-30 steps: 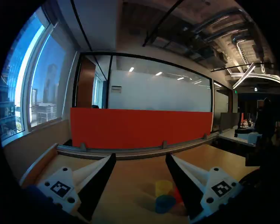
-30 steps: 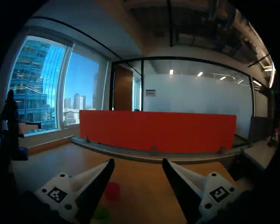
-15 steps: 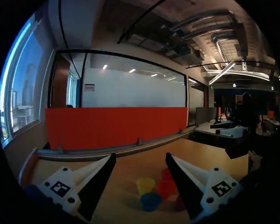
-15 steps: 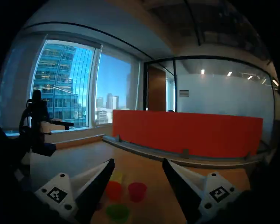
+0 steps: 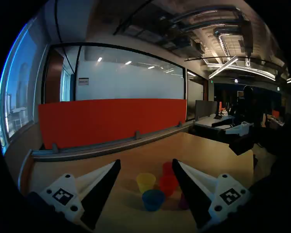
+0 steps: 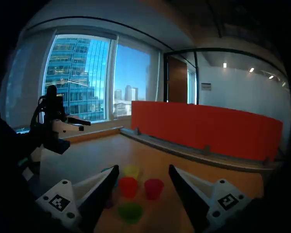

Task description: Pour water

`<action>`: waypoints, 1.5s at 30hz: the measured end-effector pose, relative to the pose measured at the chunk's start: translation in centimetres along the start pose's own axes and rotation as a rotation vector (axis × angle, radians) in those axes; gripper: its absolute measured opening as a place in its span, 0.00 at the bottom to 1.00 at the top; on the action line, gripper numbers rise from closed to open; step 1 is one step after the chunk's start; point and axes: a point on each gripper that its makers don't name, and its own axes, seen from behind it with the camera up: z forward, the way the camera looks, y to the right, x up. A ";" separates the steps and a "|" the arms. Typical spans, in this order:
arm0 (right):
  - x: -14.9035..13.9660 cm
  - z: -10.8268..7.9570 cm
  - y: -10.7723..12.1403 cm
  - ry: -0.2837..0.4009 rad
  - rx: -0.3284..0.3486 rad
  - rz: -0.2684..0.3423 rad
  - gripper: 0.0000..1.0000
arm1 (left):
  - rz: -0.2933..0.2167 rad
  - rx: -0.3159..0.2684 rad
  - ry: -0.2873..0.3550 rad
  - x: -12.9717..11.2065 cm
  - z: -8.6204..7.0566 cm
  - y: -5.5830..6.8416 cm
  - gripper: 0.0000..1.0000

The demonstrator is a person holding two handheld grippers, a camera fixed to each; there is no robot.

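Left gripper view looks along the left claw (image 5: 146,160), whose two white, wedge-shaped fingers with black inner faces stand wide apart and grip nothing; each finger base carries a square black-and-white marker. Between the fingers, on the smooth, light wood-grain tabletop (image 5: 211,155), stands a tight cluster of small tapered plastic cups: a yellow cup (image 5: 146,181), a blue cup (image 5: 153,199) nearest the camera, a red cup (image 5: 168,185) with a second red cup (image 5: 167,167) just behind it, and a purple cup (image 5: 183,201) partly hidden by the right-hand finger. A flat orange partition (image 5: 110,120) runs along the far edge of the tabletop, with a frosted glass wall behind it and exposed ceiling pipes (image 5: 223,35) above. Right gripper view looks along the right claw (image 6: 143,166), likewise spread open and empty, with the same cluster between its fingers seen from another side. This view presents a green cup (image 6: 130,211) nearest the camera. It also presents a tall window (image 6: 79,77) facing glass towers, and the left claw farther off at the left edge, above the tabletop; whether that unit's fingers are spread cannot be told from this angle.
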 end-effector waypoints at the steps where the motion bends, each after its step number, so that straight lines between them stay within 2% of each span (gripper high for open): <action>1: -0.4 0.0 -0.1 -0.010 0.006 -0.004 0.99 | -0.001 -0.005 -0.008 -0.4 0.1 0.0 0.98; 9: -3.1 0.0 -0.6 -0.080 0.035 -0.035 0.99 | 0.013 -0.036 -0.070 -3.0 0.7 0.1 0.98; 21: -7.8 0.5 -1.6 -0.170 0.087 -0.056 0.99 | 0.002 -0.070 -0.136 -6.6 1.6 0.4 0.98; 27: -10.6 0.8 -1.7 -0.218 0.105 -0.056 0.99 | -0.006 -0.096 -0.186 -8.8 2.0 0.9 0.98; 45: -17.9 1.4 -2.2 -0.357 0.138 -0.042 0.99 | -0.025 -0.119 -0.299 -15.3 3.4 1.3 0.99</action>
